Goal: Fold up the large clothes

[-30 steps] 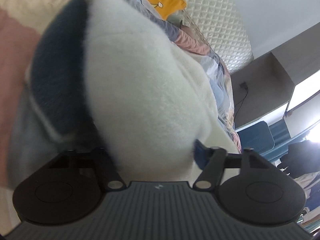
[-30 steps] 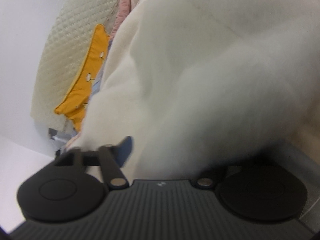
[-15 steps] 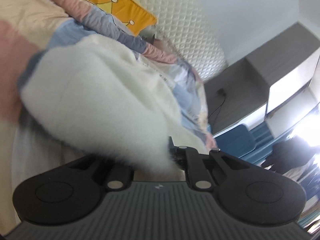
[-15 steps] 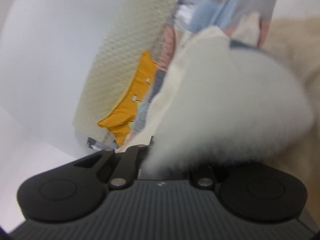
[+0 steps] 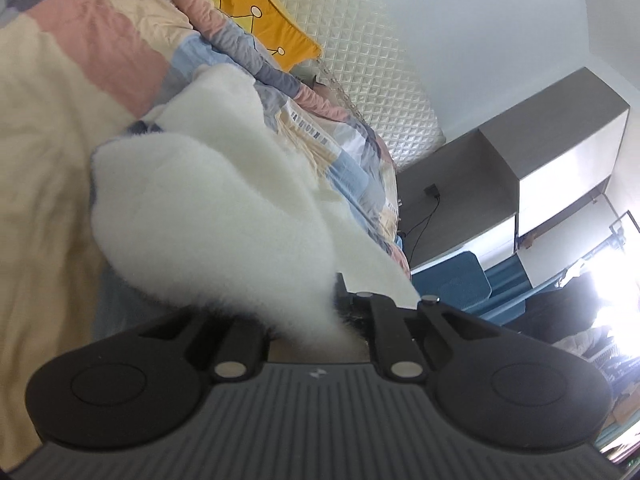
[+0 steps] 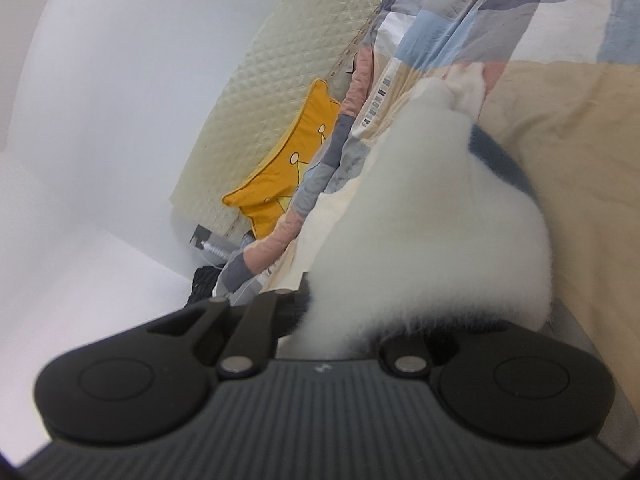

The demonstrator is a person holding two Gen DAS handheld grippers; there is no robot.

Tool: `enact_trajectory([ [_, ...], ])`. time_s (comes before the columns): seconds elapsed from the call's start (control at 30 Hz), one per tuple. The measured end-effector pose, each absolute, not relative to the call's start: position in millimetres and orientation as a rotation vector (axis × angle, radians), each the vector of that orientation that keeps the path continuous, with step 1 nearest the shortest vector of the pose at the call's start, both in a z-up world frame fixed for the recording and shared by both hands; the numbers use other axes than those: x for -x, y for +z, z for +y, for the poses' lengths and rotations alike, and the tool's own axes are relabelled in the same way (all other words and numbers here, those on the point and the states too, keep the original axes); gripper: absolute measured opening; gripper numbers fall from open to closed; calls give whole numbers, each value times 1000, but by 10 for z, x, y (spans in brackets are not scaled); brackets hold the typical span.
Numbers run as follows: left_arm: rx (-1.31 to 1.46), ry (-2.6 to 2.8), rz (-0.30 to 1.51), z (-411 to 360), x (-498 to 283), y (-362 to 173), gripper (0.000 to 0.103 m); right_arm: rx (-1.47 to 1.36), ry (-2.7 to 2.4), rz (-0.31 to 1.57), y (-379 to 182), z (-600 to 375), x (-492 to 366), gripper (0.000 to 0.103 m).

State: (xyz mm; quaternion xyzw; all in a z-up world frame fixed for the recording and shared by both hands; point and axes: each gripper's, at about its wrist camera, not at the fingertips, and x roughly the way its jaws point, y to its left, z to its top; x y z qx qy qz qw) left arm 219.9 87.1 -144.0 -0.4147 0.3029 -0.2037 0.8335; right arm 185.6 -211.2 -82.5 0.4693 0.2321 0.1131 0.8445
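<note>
Your left tool (image 5: 320, 320) is clamped on the white fleece (image 5: 208, 208), which bunches up right in front of the lens and hides both fingertips. Your right tool (image 6: 344, 320) grips the same fleece (image 6: 432, 240) in the same way; a dark blue patch (image 6: 496, 160) shows along its far side. From both tools the fleece runs away across the bed, lying on the patchwork quilt (image 5: 80, 80) toward the headboard end. Beyond it, a yellow pillow (image 5: 256, 12) leans on the quilted headboard (image 5: 360, 60) at the bed's head edge. Past the bed's far side, your left view shows a grey cabinet (image 5: 520, 168), a cable (image 5: 424, 220) hanging down its face and a blue chair (image 5: 452, 272) below. In your right view, the fleece blocks most of the bed's near part; the pillow (image 6: 280, 184) and headboard (image 6: 288, 60) stand left of it.
</note>
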Motion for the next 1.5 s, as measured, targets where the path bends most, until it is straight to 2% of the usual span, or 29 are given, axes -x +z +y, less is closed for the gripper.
enact_trajectory([
  [0.23,896,-427,677,837,-1568,-1599,13,-1003,213,518,-836,-2221,-1390,17],
  [0.6,928,-326,854,727,-1743,-2153,17,-1074,33,764,-1406,-2178,-1530,20],
  [0.67,932,-303,889,724,-1776,-2232,22,-1097,1,815,-1536,-2165,-1544,22],
  [0.7,930,-286,906,723,-1803,-2274,27,-1111,-16,837,-1597,-2168,-1546,26],
  [0.8,918,-248,942,722,-1870,-2358,54,-1140,-48,893,-1710,-2163,-1537,38],
  [0.83,914,-250,947,718,-1880,-2376,54,-1142,-46,898,-1716,-2158,-1528,39],
  [1.07,929,-228,934,642,-1868,-2488,54,-1089,4,962,-1784,-2040,-1551,40],
  [1.17,899,-237,917,591,-1903,-2457,50,-1086,31,972,-1812,-2022,-1593,42],
  [1.2,892,-240,908,584,-1913,-2435,43,-1080,35,960,-1798,-2027,-1596,41],
  [1.27,876,-234,888,559,-1894,-2409,36,-1073,57,928,-1742,-2033,-1603,33],
  [1.33,850,-226,863,503,-1869,-2366,24,-1040,86,890,-1663,-2018,-1611,27],
  [1.5,707,-216,812,409,-1733,-2095,17,-918,118,746,-1391,-1961,-1525,21],
])
